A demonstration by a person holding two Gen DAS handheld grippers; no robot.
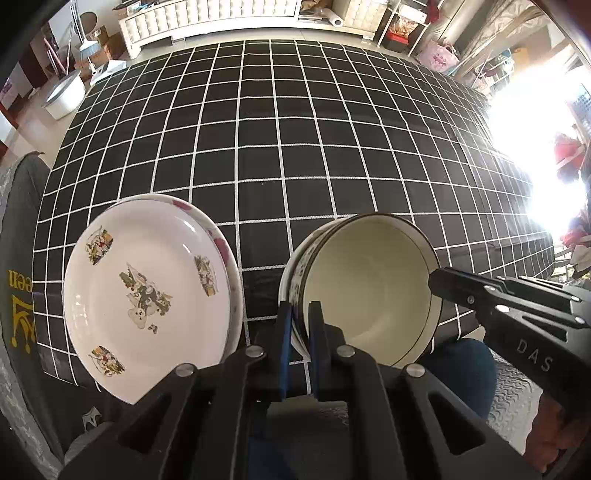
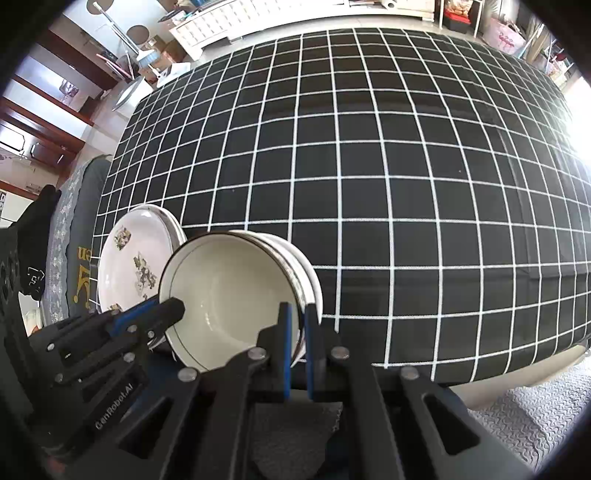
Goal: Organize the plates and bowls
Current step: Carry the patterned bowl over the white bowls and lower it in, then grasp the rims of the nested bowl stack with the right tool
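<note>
A stack of cream bowls (image 1: pixel 369 288) with dark rim lines is held above the near edge of the table. My left gripper (image 1: pixel 301 314) is shut on the stack's left rim. My right gripper (image 2: pixel 298 317) is shut on its right rim, and it shows in the left wrist view (image 1: pixel 436 282) at the far rim. The bowls also show in the right wrist view (image 2: pixel 229 291), with my left gripper (image 2: pixel 173 308) on their left rim. A stack of white patterned plates (image 1: pixel 147 288) lies left of the bowls, also seen in the right wrist view (image 2: pixel 129 266).
The table has a black cloth with a white grid (image 1: pixel 295 147). A dark cushioned seat (image 1: pixel 22 258) stands at the table's left. A white bench (image 1: pixel 207 18) and shelves with boxes are beyond the far edge. Strong glare fills the right side.
</note>
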